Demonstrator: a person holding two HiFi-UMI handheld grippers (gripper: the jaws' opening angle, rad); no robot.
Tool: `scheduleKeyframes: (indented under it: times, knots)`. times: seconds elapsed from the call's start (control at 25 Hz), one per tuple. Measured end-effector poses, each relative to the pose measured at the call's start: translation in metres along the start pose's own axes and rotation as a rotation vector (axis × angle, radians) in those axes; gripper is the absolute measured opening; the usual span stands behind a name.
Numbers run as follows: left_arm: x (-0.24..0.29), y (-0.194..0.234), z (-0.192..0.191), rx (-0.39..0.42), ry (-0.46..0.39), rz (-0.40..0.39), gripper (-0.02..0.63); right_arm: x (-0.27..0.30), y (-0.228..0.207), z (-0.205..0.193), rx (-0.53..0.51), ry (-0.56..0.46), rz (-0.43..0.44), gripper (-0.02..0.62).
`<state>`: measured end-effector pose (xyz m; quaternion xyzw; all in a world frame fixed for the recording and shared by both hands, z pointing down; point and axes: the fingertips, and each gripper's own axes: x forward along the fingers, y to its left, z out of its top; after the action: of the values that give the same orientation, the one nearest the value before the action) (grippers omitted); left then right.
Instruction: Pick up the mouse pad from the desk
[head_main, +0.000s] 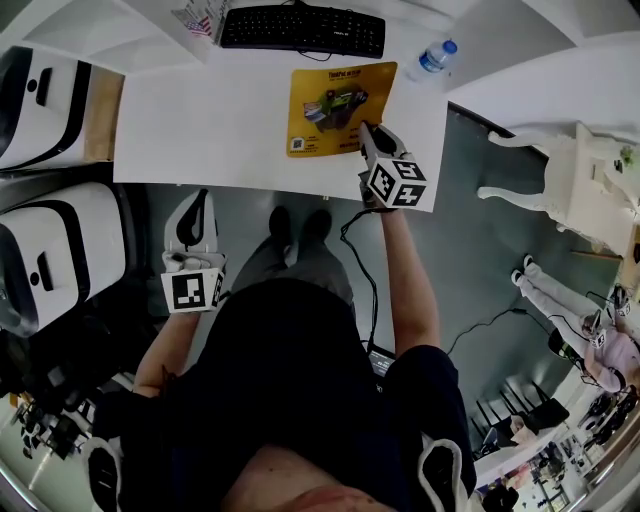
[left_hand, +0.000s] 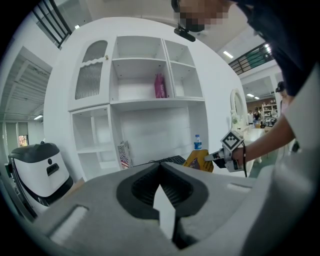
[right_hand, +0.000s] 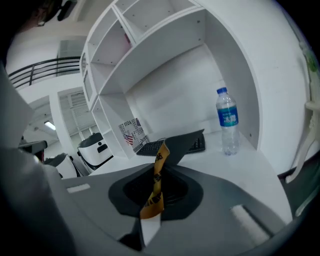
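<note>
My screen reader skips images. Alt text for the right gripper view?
The right gripper is shut on the edge of a thin yellow mouse pad, which tilts up above the white desk. Behind stand a clear plastic water bottle and a black keyboard.

A white desk (head_main: 200, 130) is carrying everything here. A black keyboard (head_main: 303, 29) is lying along its far edge, near the middle. Just left of the keyboard, a flag-printed card (head_main: 200, 20) is standing at the back. A clear water bottle (head_main: 432, 58) with a blue cap is standing upright toward the far right corner, apart from the keyboard. The yellow mouse pad (head_main: 335, 105) is tilting up over the near right part; whether any edge of it is touching the surface cannot be told.
</note>
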<state>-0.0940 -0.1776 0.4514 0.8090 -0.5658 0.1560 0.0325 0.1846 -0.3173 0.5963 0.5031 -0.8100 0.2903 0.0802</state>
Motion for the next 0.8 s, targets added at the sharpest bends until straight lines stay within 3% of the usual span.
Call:
scheduleKeyframes:
  times: [0.8]
  knots:
    - [-0.002, -0.005, 0.019, 0.017, -0.051, -0.021, 0.002, -0.084, 0.069, 0.132, -0.449, -0.173, -0.044, 0.017]
